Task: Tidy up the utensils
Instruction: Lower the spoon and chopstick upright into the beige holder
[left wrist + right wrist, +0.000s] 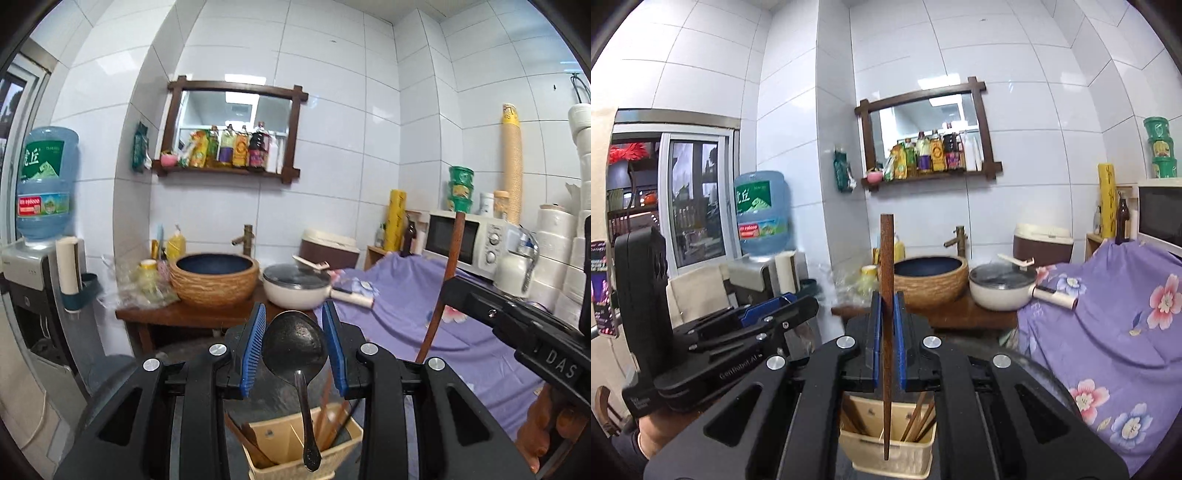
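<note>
My left gripper [294, 349] is shut on a dark metal spoon [294, 345], bowl up between the blue pads, its handle hanging down into a beige utensil holder [295, 448] below. The holder has compartments with wooden chopsticks [328, 417]. My right gripper [885, 338] is shut on a long brown wooden stick [886, 295], held upright, its lower end reaching into the same holder [886, 448] beside more chopsticks [918, 421]. The right gripper also shows at the right of the left wrist view [517, 325], and the left gripper at the left of the right wrist view [750, 325].
A wooden counter [184, 314] carries a woven basin [214, 277] with a tap and a white lidded pot [297, 288]. A purple floral cloth [1108, 332] covers the surface to the right. A microwave [465, 238], paper rolls and a water dispenser [44, 229] stand around.
</note>
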`<state>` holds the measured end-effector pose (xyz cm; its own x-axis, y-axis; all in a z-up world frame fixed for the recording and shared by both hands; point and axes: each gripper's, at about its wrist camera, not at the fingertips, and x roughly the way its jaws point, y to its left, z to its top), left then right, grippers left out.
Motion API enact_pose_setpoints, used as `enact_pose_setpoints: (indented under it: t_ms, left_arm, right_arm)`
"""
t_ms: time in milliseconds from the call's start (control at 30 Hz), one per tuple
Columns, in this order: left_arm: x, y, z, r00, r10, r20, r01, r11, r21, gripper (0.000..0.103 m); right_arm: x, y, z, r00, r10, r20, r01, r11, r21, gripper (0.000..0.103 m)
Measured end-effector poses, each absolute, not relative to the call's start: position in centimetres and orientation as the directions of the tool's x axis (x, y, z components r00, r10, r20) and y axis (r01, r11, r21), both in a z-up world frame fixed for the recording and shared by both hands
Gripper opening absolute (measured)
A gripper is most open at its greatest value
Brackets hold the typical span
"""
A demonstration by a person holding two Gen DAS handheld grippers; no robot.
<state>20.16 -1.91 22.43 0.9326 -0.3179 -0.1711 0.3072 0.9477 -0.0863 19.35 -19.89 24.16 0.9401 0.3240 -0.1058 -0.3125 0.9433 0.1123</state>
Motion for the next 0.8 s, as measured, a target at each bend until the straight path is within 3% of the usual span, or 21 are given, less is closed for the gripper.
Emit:
enact_pose_setpoints:
  t_ms: [267,800]
  left_arm:
    - [23.3,-2.8,19.6,0.960,-0.224,-0.166,0.215,0.974,-0.072,0.031]
    - [25.1,-3.0,11.8,0.937,-0.194,-0.291,0.177,0.981,-0.084,0.031]
  right_arm:
    - [22.3,-18.5,21.3,0.958,0.273,-0.084,-0.266,0.960,0.090,0.007]
    - [24.4,-19.0,12.9,0.941,0.262,-0.213,-0.239,0.963,0.127,0.008]
